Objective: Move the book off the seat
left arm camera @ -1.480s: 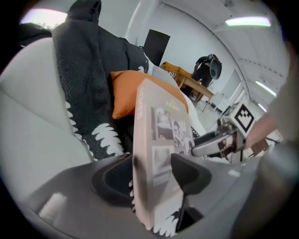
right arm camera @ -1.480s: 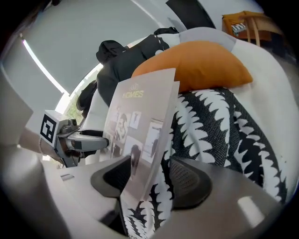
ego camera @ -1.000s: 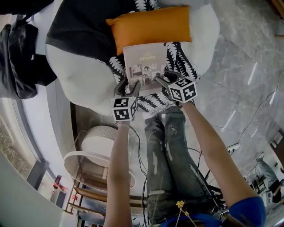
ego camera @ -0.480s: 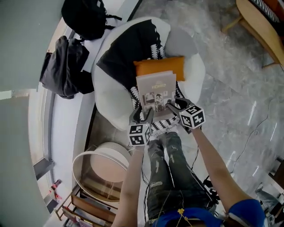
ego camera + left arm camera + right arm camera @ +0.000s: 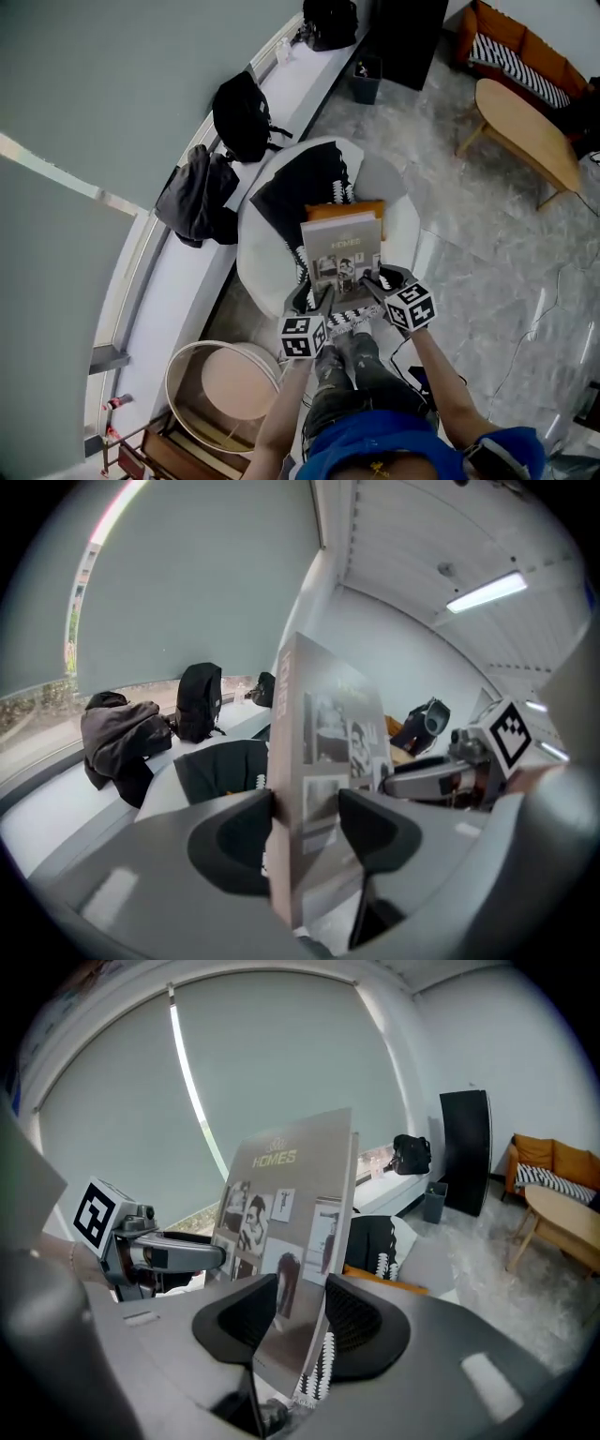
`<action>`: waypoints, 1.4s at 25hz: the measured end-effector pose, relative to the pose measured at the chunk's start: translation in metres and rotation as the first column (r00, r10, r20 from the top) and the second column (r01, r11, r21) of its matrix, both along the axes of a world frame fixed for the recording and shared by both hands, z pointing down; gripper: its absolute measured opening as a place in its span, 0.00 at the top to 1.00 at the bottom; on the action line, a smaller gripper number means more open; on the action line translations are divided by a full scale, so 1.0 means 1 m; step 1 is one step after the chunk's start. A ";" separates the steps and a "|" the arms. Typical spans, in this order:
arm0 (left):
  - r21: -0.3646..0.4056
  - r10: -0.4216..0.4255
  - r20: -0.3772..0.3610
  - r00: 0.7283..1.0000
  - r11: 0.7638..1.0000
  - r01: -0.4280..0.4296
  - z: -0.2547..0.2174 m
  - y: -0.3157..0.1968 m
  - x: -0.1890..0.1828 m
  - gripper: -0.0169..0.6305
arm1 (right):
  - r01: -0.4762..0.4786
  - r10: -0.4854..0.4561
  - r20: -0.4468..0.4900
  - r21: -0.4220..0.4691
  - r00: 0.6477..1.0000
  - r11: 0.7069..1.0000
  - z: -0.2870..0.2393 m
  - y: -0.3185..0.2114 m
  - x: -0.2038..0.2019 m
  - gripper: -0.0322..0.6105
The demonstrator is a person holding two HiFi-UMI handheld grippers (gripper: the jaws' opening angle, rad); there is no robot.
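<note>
The book (image 5: pixel 342 251) has a grey-beige cover with black-and-white photographs and pale gold lettering. The seat (image 5: pixel 265 262) is white, its throw (image 5: pixel 298 187) black with a white leaf-like pattern, its cushion (image 5: pixel 343 208) orange. The left gripper (image 5: pixel 314 298) and right gripper (image 5: pixel 377 279) are grey, with black-and-white checked marker cubes. The floor (image 5: pixel 487 234) is grey, pale-veined marble. The sofa (image 5: pixel 525 33) is orange.
</note>
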State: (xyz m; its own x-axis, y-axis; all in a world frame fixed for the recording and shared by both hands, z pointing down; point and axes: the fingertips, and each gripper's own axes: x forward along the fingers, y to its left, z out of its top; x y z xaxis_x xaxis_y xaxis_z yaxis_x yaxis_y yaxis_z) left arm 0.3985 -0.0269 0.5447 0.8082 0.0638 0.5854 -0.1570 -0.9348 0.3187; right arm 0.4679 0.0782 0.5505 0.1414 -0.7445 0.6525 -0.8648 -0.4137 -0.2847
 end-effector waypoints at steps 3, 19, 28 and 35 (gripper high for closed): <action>0.013 -0.018 -0.006 1.000 1.000 0.018 -0.039 0.017 -0.025 0.63 | 0.009 -0.008 -0.022 0.014 1.000 1.000 -0.039 0.016 -0.023 0.70; -0.031 -0.088 -0.073 0.994 0.996 0.086 -0.130 0.055 -0.091 0.63 | 0.039 -0.035 -0.090 0.042 0.995 0.998 -0.136 0.052 -0.084 0.70; -0.001 -0.081 -0.100 0.992 0.997 0.081 -0.141 0.050 -0.105 0.64 | 0.042 -0.034 -0.113 0.075 0.993 0.996 -0.145 0.048 -0.098 0.70; 0.001 -0.088 -0.095 0.992 0.996 0.089 -0.145 0.051 -0.107 0.64 | 0.043 -0.034 -0.116 0.075 0.993 0.996 -0.149 0.048 -0.100 0.70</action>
State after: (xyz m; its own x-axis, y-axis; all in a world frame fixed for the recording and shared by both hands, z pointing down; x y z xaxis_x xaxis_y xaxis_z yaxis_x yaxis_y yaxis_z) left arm 0.2917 0.0242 0.3999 0.8622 -0.0135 0.5064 -0.2089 -0.9202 0.3311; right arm 0.3678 0.1266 0.4019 0.1819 -0.7986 0.5736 -0.9086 -0.3596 -0.2125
